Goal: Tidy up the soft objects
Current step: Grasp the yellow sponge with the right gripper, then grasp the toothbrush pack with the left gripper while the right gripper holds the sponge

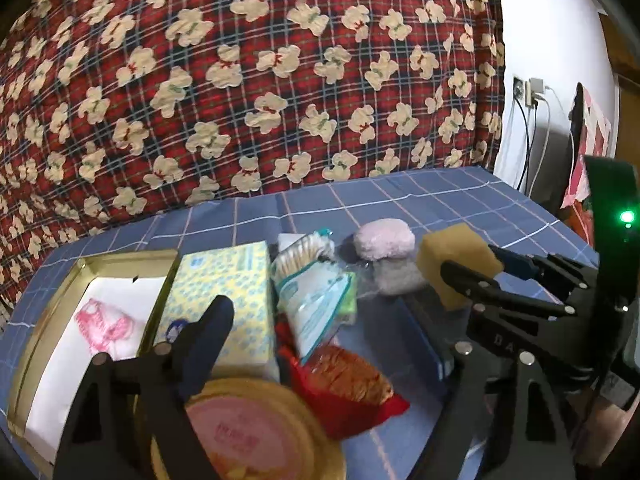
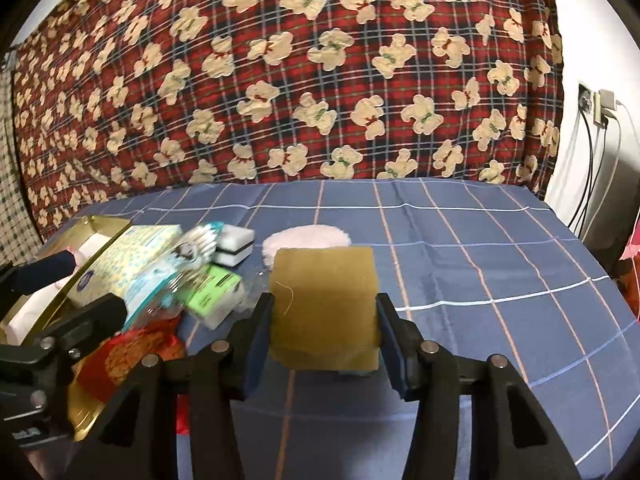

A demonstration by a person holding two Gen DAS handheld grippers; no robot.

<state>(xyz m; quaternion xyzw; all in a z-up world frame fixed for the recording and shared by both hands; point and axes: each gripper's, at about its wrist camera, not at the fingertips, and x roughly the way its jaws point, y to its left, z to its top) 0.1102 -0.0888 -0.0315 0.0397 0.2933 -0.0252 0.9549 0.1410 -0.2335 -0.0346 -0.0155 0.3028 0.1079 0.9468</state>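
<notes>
Right gripper fingers clamp the sponge — left gripper fingers released; labels unreadable.

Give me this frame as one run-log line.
right gripper: shut on tan sponge, lifted | left gripper: open, empty, over tissue pack | gold tray: holds white paper
</notes>
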